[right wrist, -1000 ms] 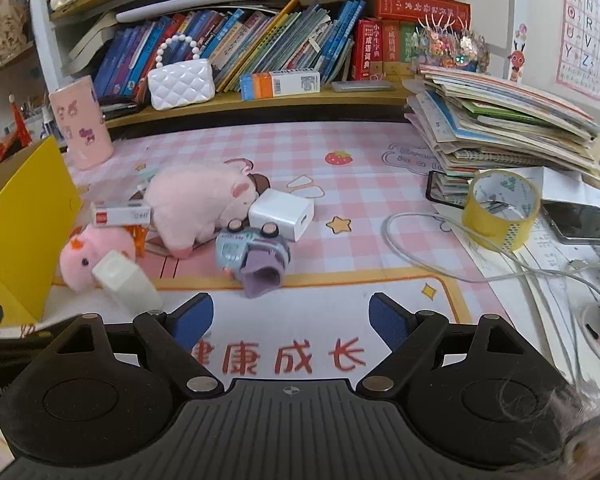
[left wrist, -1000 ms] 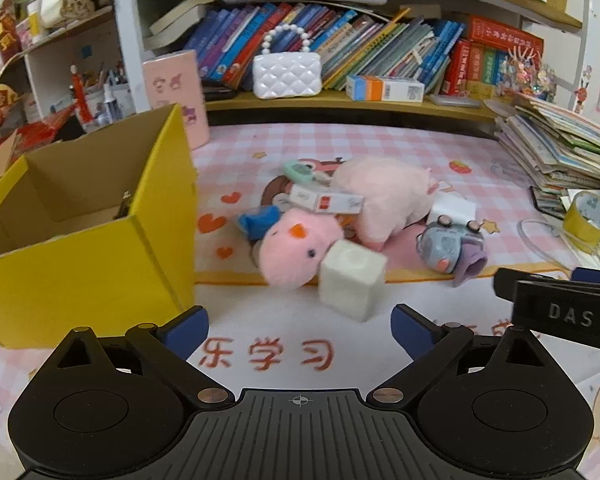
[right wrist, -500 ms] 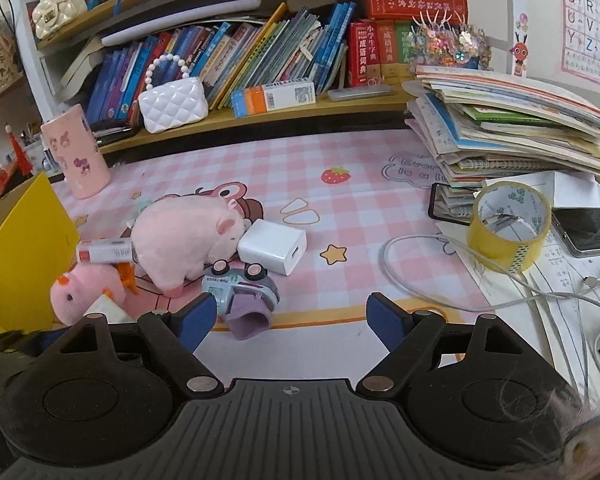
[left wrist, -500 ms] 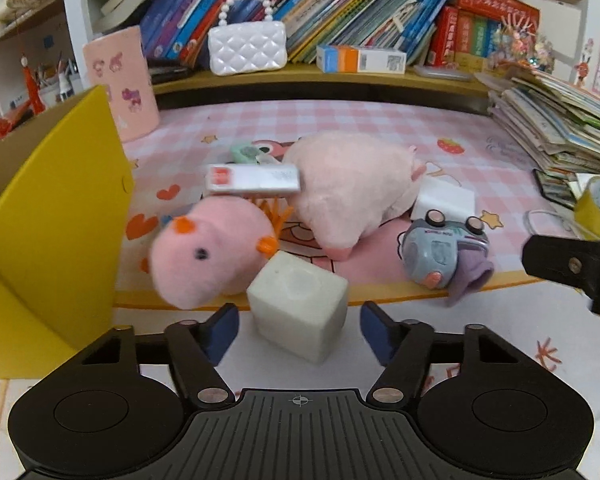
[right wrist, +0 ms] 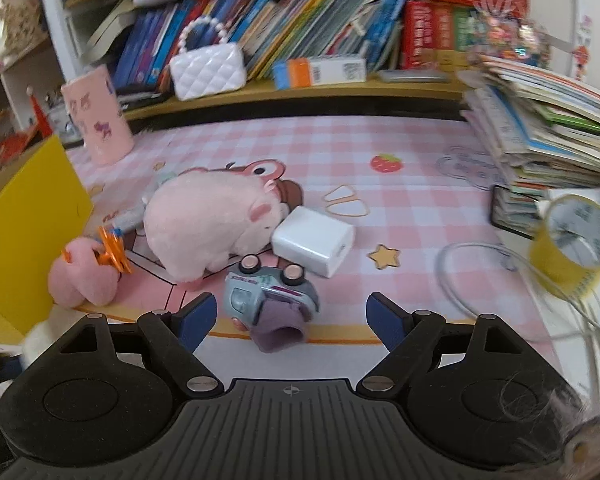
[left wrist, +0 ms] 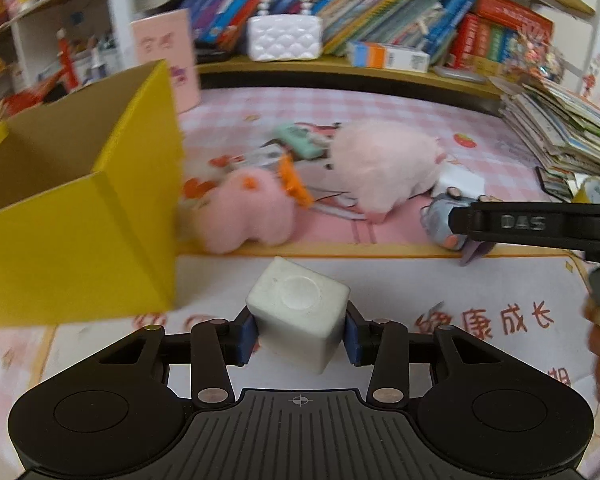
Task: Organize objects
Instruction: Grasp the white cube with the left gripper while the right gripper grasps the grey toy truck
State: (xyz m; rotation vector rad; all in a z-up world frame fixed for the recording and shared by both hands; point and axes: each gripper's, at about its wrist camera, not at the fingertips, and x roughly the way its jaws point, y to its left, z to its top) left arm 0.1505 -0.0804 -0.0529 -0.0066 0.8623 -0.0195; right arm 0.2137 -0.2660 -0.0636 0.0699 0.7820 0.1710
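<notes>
— Between the blue pads of the left hand-held gripper (left wrist: 299, 334) sits a white cube (left wrist: 298, 312), clamped, with the yellow box (left wrist: 76, 236) just to its left.
— And the right hand-held gripper (right wrist: 292, 318)?
— Jaws apart, nothing held; a toy car (right wrist: 270, 294) lies just ahead, a white charger (right wrist: 314, 240) and pink plush pig (right wrist: 210, 224) behind it.
— Any writing?
— "DAS" on the right gripper's side (left wrist: 522, 223).

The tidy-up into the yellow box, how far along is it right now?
Early. Nothing shows inside the yellow box. In hand: the left gripper has its jaws shut on the white cube. Left on the mat: two pink plush toys, toy car and white charger; right gripper open.
</notes>
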